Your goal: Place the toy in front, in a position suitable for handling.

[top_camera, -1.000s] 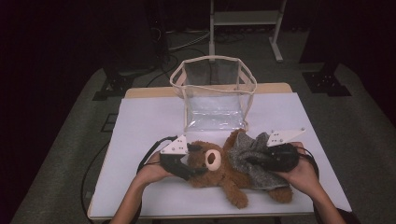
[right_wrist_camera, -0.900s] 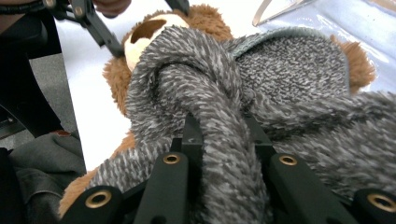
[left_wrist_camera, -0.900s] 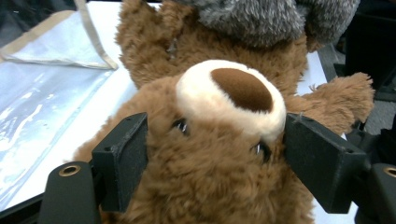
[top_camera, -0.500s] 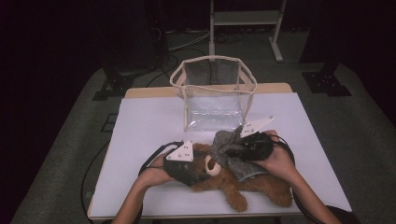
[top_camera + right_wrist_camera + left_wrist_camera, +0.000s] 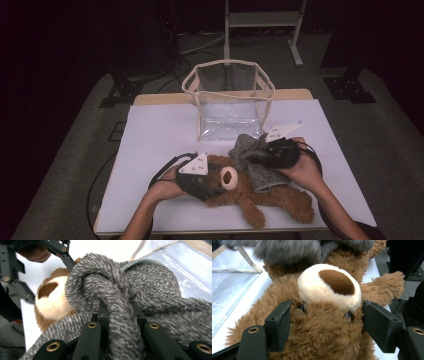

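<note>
Lying on its back low in the middle of the high view, the brown teddy bear (image 5: pixel 250 192) has its head toward the left and its legs stretched toward the lower right of the white worktop (image 5: pixel 160 135). In the left gripper view its cream muzzle with the brown nose (image 5: pixel 336 281) sits in the centre of the frame, and the left gripper (image 5: pixel 327 325) has one black jaw pressed into the fur on either side of the head, beside the eyes, so it clamps the bear's head. In the high view that gripper (image 5: pixel 202 180) shows left of the muzzle, held by the person's left hand (image 5: pixel 162 187).

Over the bear's chest, just right of centre, lies a grey knitted garment (image 5: pixel 255 160). The right gripper (image 5: pixel 120 315) has its jaws closed narrowly on a thick fuzzy fold of this garment, which bulges up between and over them in the right gripper view. In the high view the right gripper (image 5: pixel 277 152) sits at the garment's right edge, in the person's right hand (image 5: pixel 302 170).

Behind them, in the upper middle of the high view, a clear plastic bag with beige trim (image 5: pixel 230 100) stands open on the worktop, close to the garment.
</note>
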The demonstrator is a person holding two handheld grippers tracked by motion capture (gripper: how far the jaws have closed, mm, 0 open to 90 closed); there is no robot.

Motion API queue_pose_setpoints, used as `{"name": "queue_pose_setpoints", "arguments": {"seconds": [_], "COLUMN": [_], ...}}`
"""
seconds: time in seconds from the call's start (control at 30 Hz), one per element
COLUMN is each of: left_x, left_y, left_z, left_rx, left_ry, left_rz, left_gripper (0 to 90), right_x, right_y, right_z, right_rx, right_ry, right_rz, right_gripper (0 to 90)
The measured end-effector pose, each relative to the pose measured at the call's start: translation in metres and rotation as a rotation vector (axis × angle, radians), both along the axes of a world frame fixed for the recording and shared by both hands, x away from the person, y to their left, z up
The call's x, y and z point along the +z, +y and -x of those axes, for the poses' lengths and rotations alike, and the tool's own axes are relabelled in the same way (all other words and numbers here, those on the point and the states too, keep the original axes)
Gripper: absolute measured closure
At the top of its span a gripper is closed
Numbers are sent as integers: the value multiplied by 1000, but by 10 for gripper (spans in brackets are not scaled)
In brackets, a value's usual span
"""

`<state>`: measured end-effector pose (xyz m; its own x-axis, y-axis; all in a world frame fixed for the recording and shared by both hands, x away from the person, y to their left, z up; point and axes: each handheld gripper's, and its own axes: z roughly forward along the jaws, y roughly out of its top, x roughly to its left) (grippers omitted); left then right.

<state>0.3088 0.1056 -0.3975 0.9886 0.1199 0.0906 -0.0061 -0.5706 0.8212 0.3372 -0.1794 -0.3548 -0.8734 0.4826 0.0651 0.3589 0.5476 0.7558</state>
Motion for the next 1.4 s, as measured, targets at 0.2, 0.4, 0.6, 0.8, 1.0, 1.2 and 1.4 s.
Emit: {"name": "queue_pose_setpoints", "arguments": {"seconds": [0.2,0.4,0.6,0.8,1.0,1.2,1.4], "left_x": [0,0,-1,-1,-1,-1,-2], "left_y": [1,1,1,0,-1,0,2], "left_z": [1,0,-1,-2,-1,0,-1], "left_rx": [-2,5,10,17,16,4,5], "left_ry": [-12,-9,-8,-9,-12,-15,-13], "left_rz": [-15,-7,-2,-2,-5,-9,-4], "left_gripper": [265,264,264,262,252,251,251], "right_x": [-15,-23,-19,4,11,-10,-25], "right_y": [22,-16,-59,-85,-59,-21,-38], "right_z": [-29,-37,-32,-15,-11,-32,-40], "right_rx": [4,-98,-184,-212,-138,-77,-131], "right_ry": [61,84,91,55,40,93,137], "right_rz": [69,46,5,-42,-51,-9,-19], "right_gripper": [752,753,753,752,752,750,752]}}
